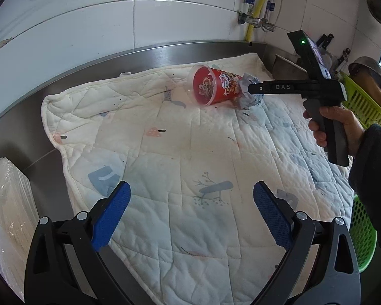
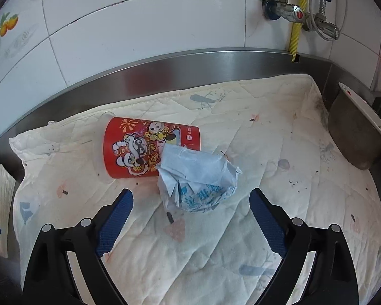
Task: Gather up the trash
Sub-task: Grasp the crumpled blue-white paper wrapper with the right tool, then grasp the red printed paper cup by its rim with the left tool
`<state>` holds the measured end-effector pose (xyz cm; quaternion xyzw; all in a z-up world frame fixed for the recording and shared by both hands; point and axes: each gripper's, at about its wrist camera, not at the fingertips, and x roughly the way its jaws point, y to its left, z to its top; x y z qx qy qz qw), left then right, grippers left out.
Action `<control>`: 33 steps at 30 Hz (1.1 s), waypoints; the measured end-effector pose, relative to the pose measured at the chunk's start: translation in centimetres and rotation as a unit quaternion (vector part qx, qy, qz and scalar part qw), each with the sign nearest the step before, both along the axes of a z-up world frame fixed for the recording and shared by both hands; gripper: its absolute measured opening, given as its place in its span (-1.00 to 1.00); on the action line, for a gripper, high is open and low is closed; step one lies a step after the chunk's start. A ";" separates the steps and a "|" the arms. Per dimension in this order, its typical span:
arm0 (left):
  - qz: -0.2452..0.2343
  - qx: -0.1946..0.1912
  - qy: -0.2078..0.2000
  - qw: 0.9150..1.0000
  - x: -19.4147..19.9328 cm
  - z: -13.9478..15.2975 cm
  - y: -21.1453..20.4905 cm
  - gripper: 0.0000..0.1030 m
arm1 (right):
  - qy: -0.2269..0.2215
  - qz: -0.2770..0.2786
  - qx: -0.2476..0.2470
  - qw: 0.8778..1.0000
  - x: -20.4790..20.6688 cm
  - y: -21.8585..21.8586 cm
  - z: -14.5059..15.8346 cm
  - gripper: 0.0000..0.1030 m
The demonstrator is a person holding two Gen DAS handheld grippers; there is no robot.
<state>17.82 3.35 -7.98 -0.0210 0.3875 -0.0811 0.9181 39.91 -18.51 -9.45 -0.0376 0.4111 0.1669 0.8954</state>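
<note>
A red printed plastic cup [image 1: 216, 85] lies on its side on a white quilted cloth [image 1: 180, 157], mouth toward the left gripper. A crumpled pale-blue wrapper [image 1: 251, 96] lies against its base. In the right wrist view the cup [image 2: 149, 147] lies left of the wrapper [image 2: 198, 178], which sits just ahead of my open right gripper [image 2: 191, 212], between the lines of its fingers. In the left wrist view the right gripper [image 1: 251, 90] reaches in from the right to the wrapper. My left gripper [image 1: 191, 209] is open and empty, low over the near part of the cloth.
The cloth covers a steel counter [image 1: 17, 137] with a raised back rim against a tiled wall. A green plastic basket [image 1: 363, 239] stands at the right edge. A plastic-wrapped white stack [image 1: 5, 218] sits at the left. A metal bowl [image 2: 355, 137] leans at the right.
</note>
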 end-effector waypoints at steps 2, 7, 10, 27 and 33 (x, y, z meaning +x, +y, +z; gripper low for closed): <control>0.002 -0.002 -0.002 1.000 0.1 0.2 0.2 0.86 | 0.006 -0.008 0.007 1.000 1.0 0.1 -0.6 0.74; 0.002 -0.002 -0.007 1.000 0.8 0.9 0.1 0.86 | 0.011 -0.020 0.004 1.000 2.7 0.1 -1.8 0.68; 0.004 -0.003 -0.010 1.000 1.8 1.2 -0.3 0.86 | 0.017 -0.023 0.009 1.000 2.6 -0.3 -1.9 0.27; -0.012 -0.034 -0.015 0.999 14.8 1.4 -4.6 0.69 | -0.031 -0.004 -0.017 0.999 -8.2 -6.0 3.4 0.16; -0.018 -0.045 -0.010 0.999 19.0 0.5 -5.9 0.58 | -0.041 0.000 -0.031 0.999 -12.8 -7.9 4.5 0.16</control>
